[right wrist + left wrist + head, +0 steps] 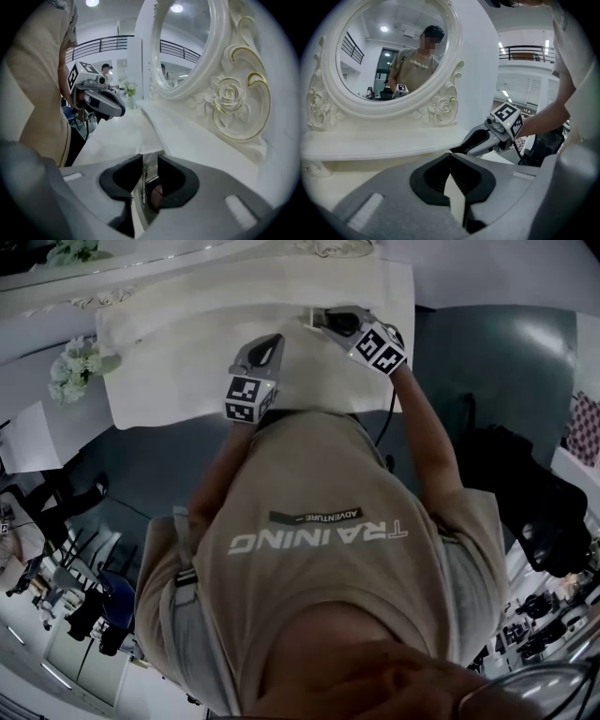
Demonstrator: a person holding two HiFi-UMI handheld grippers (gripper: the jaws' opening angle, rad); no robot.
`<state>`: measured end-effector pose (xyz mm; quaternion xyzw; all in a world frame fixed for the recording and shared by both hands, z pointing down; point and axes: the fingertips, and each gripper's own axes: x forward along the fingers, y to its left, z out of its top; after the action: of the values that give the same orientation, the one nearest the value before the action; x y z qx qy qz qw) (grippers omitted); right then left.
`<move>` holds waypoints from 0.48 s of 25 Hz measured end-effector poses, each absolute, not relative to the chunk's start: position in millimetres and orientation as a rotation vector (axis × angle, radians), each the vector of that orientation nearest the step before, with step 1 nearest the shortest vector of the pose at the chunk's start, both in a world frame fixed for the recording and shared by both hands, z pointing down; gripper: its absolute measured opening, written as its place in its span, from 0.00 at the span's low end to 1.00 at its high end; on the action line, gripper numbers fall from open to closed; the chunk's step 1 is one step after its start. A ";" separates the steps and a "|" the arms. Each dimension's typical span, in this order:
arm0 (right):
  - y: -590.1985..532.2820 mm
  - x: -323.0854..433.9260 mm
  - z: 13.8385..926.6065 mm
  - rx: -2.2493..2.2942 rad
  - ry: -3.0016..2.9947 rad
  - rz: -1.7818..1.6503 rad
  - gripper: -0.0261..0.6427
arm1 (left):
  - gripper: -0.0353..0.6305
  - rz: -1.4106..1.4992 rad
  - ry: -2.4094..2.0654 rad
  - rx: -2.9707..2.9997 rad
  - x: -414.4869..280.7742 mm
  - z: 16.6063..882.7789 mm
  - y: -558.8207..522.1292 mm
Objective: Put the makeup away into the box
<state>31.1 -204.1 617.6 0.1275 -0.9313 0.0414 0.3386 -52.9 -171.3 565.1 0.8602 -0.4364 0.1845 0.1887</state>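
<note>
Left tongs (450, 155) pressed together, right tongs (150, 164) spread, both tilted down over dressing table (169, 362)

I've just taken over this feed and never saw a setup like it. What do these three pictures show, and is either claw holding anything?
No robot arm here: a person in a beige T-shirt holds a grey hand-held claw in each hand. The head view looks down from the person's head, past the chest; each gripper view looks along one claw's own jaws. Both claws hover over a white dressing table top, before an oval mirror in a carved white frame. White flowers stand at one end. The left claw is shut and empty. The right claw has its jaws apart, gripping nothing; a small brownish round thing shows beneath them, too hidden to name.
</note>
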 end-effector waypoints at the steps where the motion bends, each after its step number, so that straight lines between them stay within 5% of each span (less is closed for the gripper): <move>1: -202.2 30.4 616.4 0.333 -2.452 0.117 0.20 | 0.06 0.519 -1.238 2.419 -50.9 563.7 -171.3; 8: -201.4 38.8 606.9 0.449 -2.539 0.105 0.05 | 0.06 0.519 -1.242 2.414 -38.3 566.7 -165.1; 12: -203.3 53.0 595.5 0.556 -2.572 0.125 0.05 | 0.06 0.543 -1.191 2.462 -19.1 561.6 -166.7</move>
<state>53.0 -203.3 595.5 0.2042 -0.9452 0.0460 0.2507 -19.1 -166.7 561.6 0.8692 -0.4205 0.1919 0.1758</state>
